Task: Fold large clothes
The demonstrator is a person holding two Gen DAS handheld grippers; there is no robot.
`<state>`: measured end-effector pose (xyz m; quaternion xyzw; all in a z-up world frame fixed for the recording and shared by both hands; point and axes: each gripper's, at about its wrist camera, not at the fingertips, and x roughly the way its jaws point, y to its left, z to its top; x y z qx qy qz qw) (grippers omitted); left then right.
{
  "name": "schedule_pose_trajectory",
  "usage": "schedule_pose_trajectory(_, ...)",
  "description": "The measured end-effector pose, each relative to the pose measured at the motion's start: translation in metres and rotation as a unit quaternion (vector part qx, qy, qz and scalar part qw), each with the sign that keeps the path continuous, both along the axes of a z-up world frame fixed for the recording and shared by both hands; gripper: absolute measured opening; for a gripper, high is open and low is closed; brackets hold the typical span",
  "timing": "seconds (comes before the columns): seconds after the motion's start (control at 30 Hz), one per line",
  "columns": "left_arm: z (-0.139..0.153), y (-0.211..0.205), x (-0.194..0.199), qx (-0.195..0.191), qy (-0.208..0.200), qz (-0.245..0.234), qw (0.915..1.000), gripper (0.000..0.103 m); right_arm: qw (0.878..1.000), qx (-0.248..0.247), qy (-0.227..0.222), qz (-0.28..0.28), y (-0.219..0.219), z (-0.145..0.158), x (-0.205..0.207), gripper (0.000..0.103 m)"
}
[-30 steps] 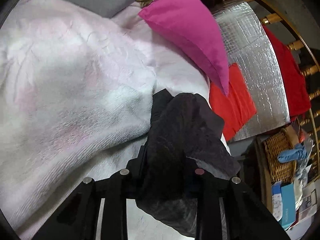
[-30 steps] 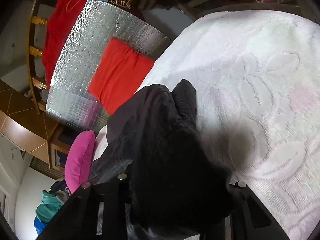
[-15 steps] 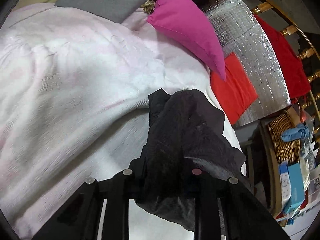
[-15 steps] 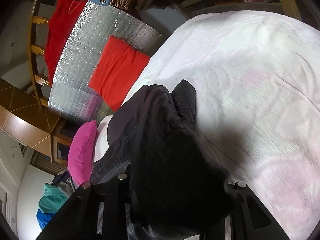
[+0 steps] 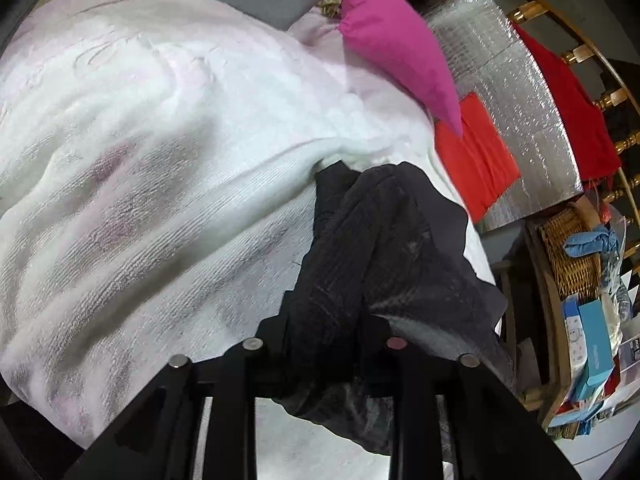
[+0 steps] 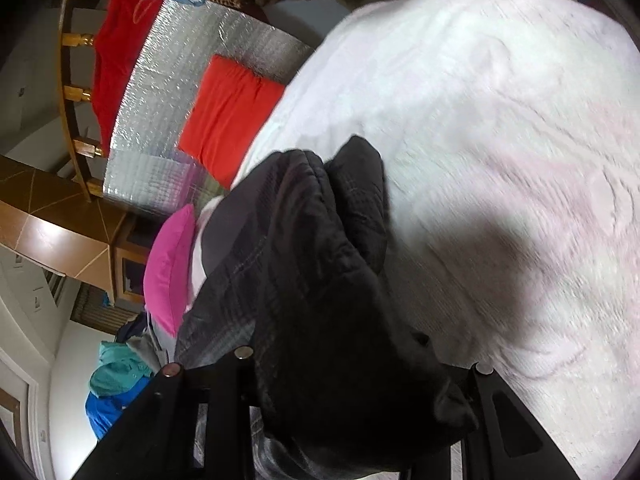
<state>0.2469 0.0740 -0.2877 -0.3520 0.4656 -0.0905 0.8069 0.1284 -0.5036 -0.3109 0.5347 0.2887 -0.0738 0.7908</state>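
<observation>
Black garment point(image 5: 384, 248) bunched between left tool point(image 5: 324, 344) jaws | likewise right tool point(image 6: 360, 360)

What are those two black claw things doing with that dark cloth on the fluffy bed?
A person is folding laundry with a hand-held gripper in each hand. The left hand-held gripper and the right hand-held gripper each pinch a bunch of the same black garment above a white fluffy blanket. Both grips have just been loosening, with cloth between the jaws.
</observation>
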Motion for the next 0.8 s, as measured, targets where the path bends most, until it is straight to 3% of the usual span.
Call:
schedule_pose_trajectory(0.07,-0.001,0.005,0.003,0.001,0.029,-0.004,0.9996,0.048,1.0,0.012,0.016,-0.001,-0.003,-0.003,-0.003,0.059)
schedule_pose_trajectory(0.23,0.014,0.037,-0.011,-0.029,0.05,-0.012,0.9983,0.058,0.997,0.052,0.05,-0.008,-0.022,0.007,-0.034,0.069)
schedule_pose_trajectory(0.47,0.074,0.048,-0.001,0.036,-0.008,0.011,0.9992,0.066,0.996,-0.036,0.066,-0.049,-0.067,0.049,-0.086,0.073)
schedule_pose_trajectory(0.6,0.08,0.008,0.036,0.059,-0.013,-0.025,0.9979,0.069,0.996,-0.031,0.049,-0.061,-0.085,0.061,-0.056,0.073)
schedule_pose_trajectory(0.8,0.047,-0.031,0.09,0.072,0.033,-0.04,0.996,0.069,0.997,-0.042,0.069,-0.016,-0.079,0.055,0.037,0.073)
